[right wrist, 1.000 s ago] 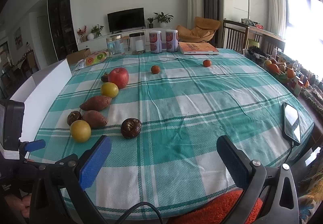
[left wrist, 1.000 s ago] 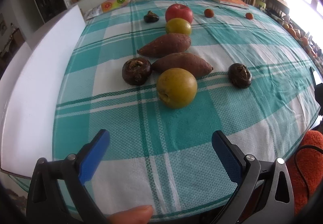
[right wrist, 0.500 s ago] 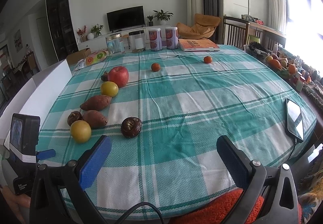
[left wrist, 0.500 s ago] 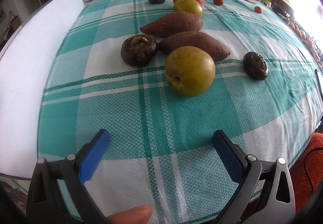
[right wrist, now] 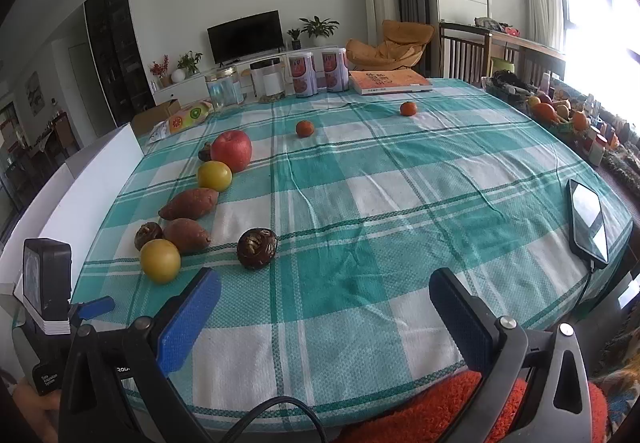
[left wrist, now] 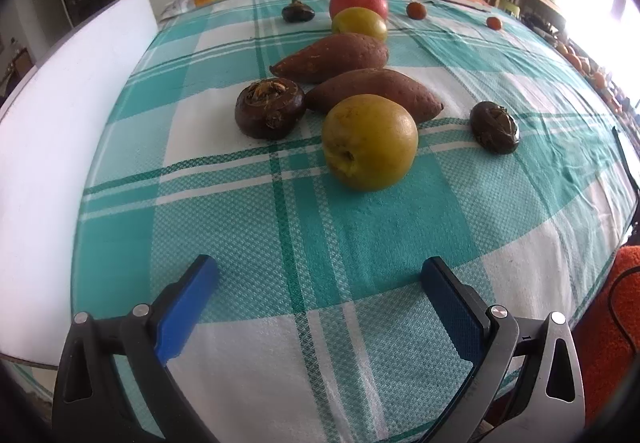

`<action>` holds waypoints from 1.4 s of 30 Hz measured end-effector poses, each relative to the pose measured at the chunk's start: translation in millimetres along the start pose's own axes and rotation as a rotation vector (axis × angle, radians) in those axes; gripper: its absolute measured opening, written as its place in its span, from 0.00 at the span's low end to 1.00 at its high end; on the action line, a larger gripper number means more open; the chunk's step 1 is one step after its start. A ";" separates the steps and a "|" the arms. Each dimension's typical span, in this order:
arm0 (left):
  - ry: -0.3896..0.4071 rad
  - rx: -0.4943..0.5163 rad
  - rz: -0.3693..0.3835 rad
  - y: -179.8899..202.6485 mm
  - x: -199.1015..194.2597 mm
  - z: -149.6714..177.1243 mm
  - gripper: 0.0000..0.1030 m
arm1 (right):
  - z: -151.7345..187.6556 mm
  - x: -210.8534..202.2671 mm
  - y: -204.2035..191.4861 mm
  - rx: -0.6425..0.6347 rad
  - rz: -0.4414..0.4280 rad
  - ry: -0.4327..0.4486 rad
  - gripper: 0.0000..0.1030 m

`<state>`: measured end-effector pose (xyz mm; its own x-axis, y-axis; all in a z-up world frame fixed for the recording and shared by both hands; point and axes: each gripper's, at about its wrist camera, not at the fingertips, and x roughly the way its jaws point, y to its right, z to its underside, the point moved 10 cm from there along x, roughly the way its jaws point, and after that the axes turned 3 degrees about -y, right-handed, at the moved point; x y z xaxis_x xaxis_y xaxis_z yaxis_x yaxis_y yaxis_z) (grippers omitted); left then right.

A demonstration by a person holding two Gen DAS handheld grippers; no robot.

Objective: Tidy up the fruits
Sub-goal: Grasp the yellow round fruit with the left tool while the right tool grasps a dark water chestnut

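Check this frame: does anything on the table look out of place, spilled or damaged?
Nothing is spilled or visibly damaged. One dark water chestnut sits apart, right of the line of produce running from the near yellow pear to the red apple. Two small oranges also lie apart, farther back.

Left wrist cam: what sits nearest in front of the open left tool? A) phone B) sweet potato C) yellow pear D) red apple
C: the yellow pear lies closest ahead of the left tool, whose jaws stand wide apart and empty; the sweet potato and red apple lie farther back.
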<state>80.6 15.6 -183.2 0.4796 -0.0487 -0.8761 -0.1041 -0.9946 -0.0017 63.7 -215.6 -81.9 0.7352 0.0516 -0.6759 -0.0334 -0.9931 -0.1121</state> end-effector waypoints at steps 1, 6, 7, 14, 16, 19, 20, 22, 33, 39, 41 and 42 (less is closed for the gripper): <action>-0.007 0.004 0.003 0.4 0.2 -0.4 1.00 | 0.2 -0.3 -0.2 0.000 -0.001 0.002 1.00; -0.019 0.016 0.059 1.2 -2.4 -2.7 0.98 | 1.4 0.0 -0.5 0.002 -0.006 0.003 1.00; -0.007 0.003 0.088 1.2 -5.5 -4.5 0.98 | 1.7 0.5 -0.5 0.003 -0.007 0.002 1.00; 0.087 0.009 0.221 17.4 -28.0 -32.5 0.97 | 5.1 6.1 -2.6 -0.005 -0.003 -0.015 1.00; 0.098 0.021 0.241 24.2 -28.8 -42.5 0.97 | 5.3 6.3 -3.3 -0.009 -0.001 -0.016 1.00; 0.103 0.038 0.248 30.7 -22.8 -54.6 0.97 | 5.5 6.1 -3.3 -0.010 0.000 -0.015 1.00; 0.101 0.037 0.246 30.8 -19.6 -57.6 0.97 | 5.6 6.1 -3.1 -0.009 0.000 -0.016 1.00; 0.094 0.029 0.250 30.1 -14.9 -59.2 0.97 | 5.8 6.3 -2.3 -0.005 0.000 -0.017 1.00; 0.073 0.059 0.206 30.3 -0.8 -56.4 0.50 | 9.2 10.0 -1.4 0.009 -0.010 -0.035 1.00; 0.073 0.044 0.220 23.6 -9.7 -45.7 0.50 | 11.2 22.6 -4.7 0.028 -0.071 -0.107 1.00; 0.065 0.037 0.227 20.1 -14.3 -38.1 0.50 | 12.9 38.7 -16.8 0.017 -0.157 -0.193 1.00; 0.062 0.030 0.229 17.9 -16.2 -34.9 0.50 | 15.2 49.4 -22.9 0.002 -0.196 -0.247 1.00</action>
<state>101.4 -4.7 -152.2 0.4925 -0.2795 -0.8242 -0.2420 -0.9537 0.1787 90.5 -188.8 -123.8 0.5409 0.2664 -0.7978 0.0912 -0.9615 -0.2593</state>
